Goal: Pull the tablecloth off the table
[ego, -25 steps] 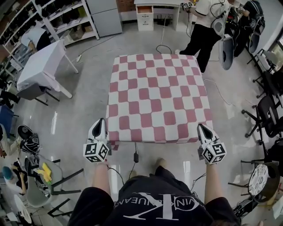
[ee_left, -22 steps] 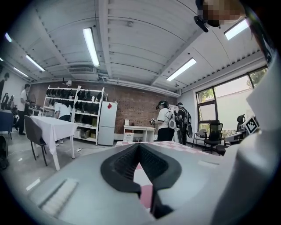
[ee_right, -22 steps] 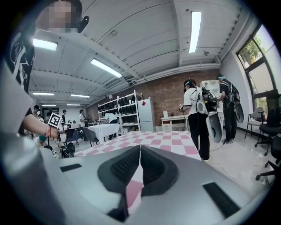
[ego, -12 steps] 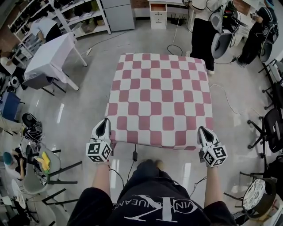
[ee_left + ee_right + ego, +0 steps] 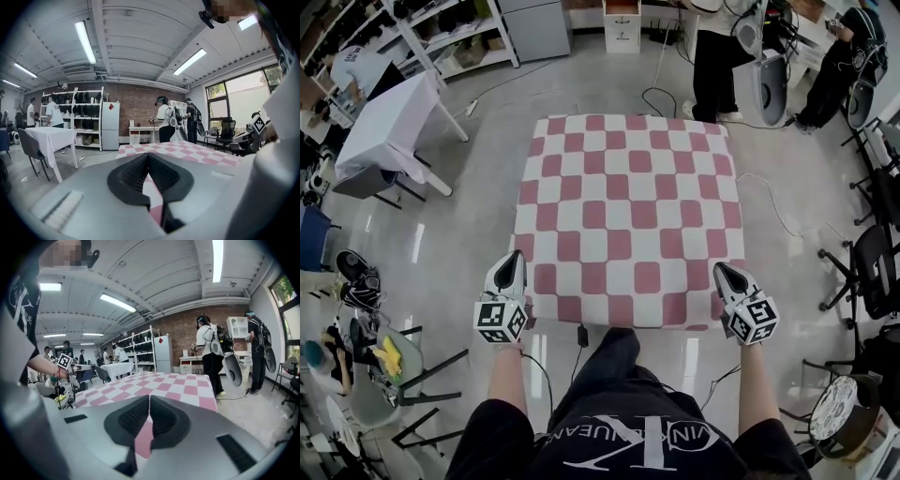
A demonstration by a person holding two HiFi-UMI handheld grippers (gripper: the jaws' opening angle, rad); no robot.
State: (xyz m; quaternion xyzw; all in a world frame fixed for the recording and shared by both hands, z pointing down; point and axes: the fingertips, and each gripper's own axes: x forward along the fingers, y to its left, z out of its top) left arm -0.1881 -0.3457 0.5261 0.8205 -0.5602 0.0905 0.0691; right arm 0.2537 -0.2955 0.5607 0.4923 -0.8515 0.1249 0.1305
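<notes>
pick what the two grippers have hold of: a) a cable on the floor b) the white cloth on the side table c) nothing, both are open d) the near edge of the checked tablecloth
d: the left gripper and right gripper are each shut on a near corner of the tablecloth, with pink-and-white cloth pinched between the fingers.

Head view looks down, gripper views level, all sharing the tablecloth [image 5: 623, 216]
</notes>
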